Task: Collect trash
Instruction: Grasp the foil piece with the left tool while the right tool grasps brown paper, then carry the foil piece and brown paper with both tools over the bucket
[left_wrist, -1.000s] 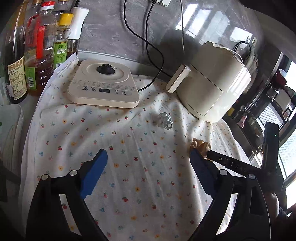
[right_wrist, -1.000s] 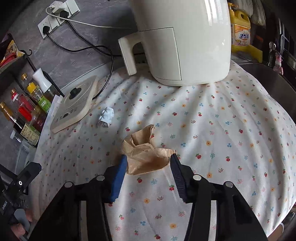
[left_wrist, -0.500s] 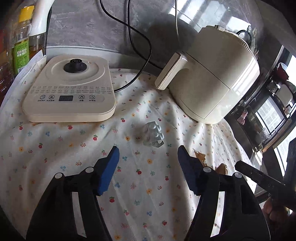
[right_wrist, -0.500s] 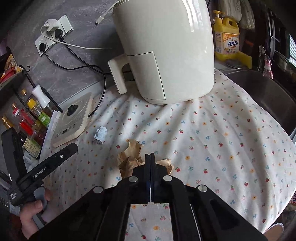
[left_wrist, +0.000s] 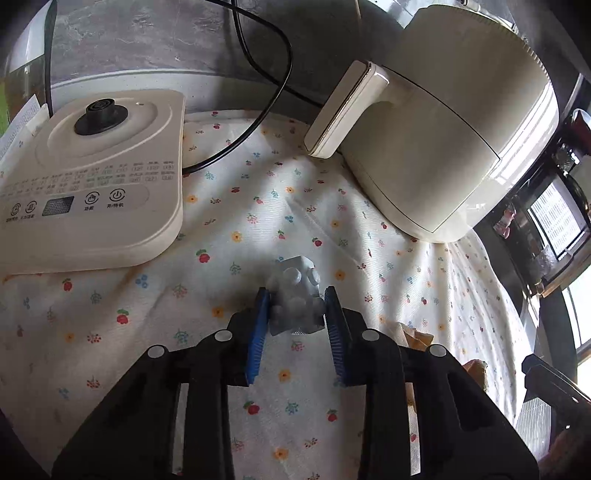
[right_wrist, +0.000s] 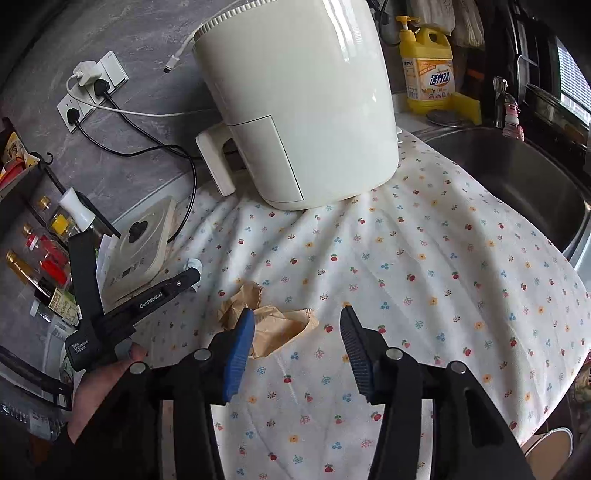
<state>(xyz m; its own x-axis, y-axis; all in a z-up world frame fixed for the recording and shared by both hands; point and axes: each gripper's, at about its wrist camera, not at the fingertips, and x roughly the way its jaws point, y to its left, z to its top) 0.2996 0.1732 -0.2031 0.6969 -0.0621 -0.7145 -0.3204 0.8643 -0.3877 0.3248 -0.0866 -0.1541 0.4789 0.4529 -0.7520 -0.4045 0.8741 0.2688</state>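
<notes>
Left gripper (left_wrist: 295, 310) is right on the crumpled clear pill blister pack (left_wrist: 295, 291), jaws just closing in, blue pads (left_wrist: 258, 325) flanking it on both sides and looking to touch its edges. I read that as a pinch forming, though how firm it is I cannot tell. The pack sits on the flowered cloth (left_wrist: 147, 314), just ahead of the fingertips, with the kettle base (left_wrist: 92, 177) off to the claw's upper left and the white air fryer (left_wrist: 443, 129) up to its right.

Over on the other side, the right gripper (right_wrist: 295, 332) has just been opening: jaws stand apart, nothing pressed between them. The crumpled brown paper (right_wrist: 273, 325) lies on the cloth right at its left pad (right_wrist: 240, 343), mostly ahead and left of the gap, not inside it.

Risks now. That blister pack is light, slick and springy, so a pinch on its rim could squirt it out forward, toward the fryer. The pads sit low on the cloth too; closing further could catch a fold of fabric and drag it, tugging the kettle base and its black cord (left_wrist: 258, 74). On the right, the paper is off-centre, so a close from here would likely clip one edge only and let it tear or drop. And the two grippers are near each other, so a swing could knock them together.
</notes>
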